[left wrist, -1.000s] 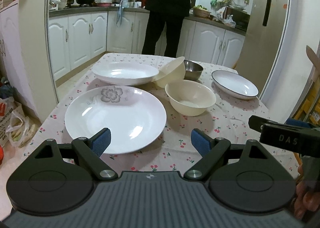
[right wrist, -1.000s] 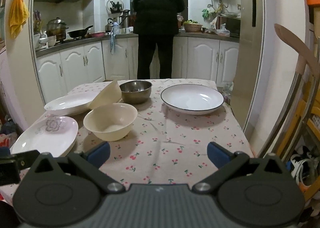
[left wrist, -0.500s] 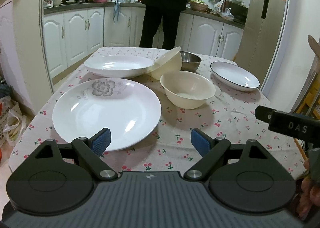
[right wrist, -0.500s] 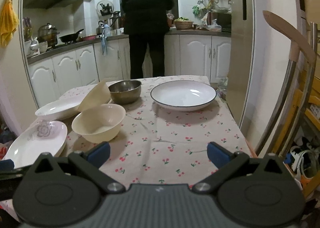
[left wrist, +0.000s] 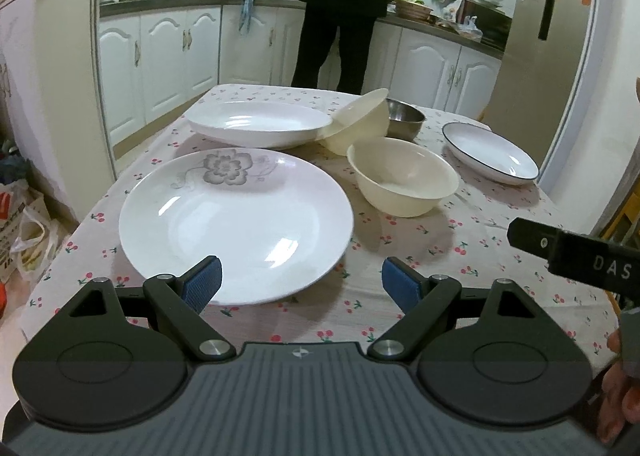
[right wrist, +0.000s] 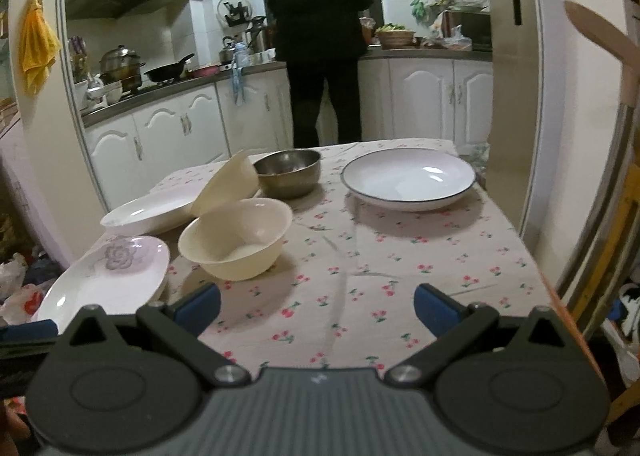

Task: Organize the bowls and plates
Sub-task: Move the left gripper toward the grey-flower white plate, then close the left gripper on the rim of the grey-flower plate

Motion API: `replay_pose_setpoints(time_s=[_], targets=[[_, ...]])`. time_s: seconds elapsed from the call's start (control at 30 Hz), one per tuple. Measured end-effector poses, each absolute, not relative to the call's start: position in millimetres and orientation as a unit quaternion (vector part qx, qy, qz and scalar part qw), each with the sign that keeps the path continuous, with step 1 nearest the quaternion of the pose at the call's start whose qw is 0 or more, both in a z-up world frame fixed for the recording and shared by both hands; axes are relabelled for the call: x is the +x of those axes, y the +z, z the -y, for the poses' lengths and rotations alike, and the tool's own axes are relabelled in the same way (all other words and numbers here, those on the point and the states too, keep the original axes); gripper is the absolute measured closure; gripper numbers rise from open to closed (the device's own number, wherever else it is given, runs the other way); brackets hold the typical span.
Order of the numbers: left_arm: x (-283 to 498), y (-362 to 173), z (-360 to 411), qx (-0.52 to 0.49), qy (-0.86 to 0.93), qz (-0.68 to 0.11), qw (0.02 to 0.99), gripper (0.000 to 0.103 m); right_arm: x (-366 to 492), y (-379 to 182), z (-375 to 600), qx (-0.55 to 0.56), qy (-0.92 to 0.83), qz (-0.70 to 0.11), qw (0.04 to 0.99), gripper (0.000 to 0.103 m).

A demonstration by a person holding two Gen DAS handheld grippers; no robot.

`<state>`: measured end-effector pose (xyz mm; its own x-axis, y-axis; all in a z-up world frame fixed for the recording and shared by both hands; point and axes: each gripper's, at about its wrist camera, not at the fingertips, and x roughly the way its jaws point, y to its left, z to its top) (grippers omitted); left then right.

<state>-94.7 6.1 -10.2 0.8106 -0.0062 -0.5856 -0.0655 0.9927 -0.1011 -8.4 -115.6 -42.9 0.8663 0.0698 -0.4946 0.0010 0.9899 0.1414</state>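
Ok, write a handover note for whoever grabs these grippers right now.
Left claw: open, empty, at the flower plate's near rim.
Right claw: open, empty, over bare tablecloth.
On the table: oval white plate, tilted cream bowl leaning on its rim, upright cream bowl, steel bowl, dark-rimmed plate.
Done: nothing stacked.
Left: stack plates together, nest bowls.

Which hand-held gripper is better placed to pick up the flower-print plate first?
Left. The left hand-held gripper is open right at the near rim of the flower-print plate. The right hand-held gripper, also open, faces bare tablecloth.
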Motion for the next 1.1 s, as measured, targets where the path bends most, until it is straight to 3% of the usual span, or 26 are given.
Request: replay_pose_setpoints(time_s=[0.57, 0.87, 0.97, 1.1], targets=[[-98, -7, -100, -0.198, 0.101, -0.263, 0.939, 0.000, 25, -35, 76, 0.123, 0.118, -0.285, 0.943, 0.003], [-79, -17, -112, -0.237, 0.092, -0.249, 0.935, 0.000, 61, -51, 53, 0.198, 0.189, -0.325, 0.905, 0.018], [-75, -19, -109, -0.241, 0.083, -0.254, 0.933, 0.005, 68, -53, 46, 0.205, 0.197, -0.328, 0.901, 0.018], [-64, -22, -108, -0.245, 0.073, -0.263, 0.930, 0.020, 75, -55, 42, 0.205, 0.205, -0.326, 0.900, 0.018]])
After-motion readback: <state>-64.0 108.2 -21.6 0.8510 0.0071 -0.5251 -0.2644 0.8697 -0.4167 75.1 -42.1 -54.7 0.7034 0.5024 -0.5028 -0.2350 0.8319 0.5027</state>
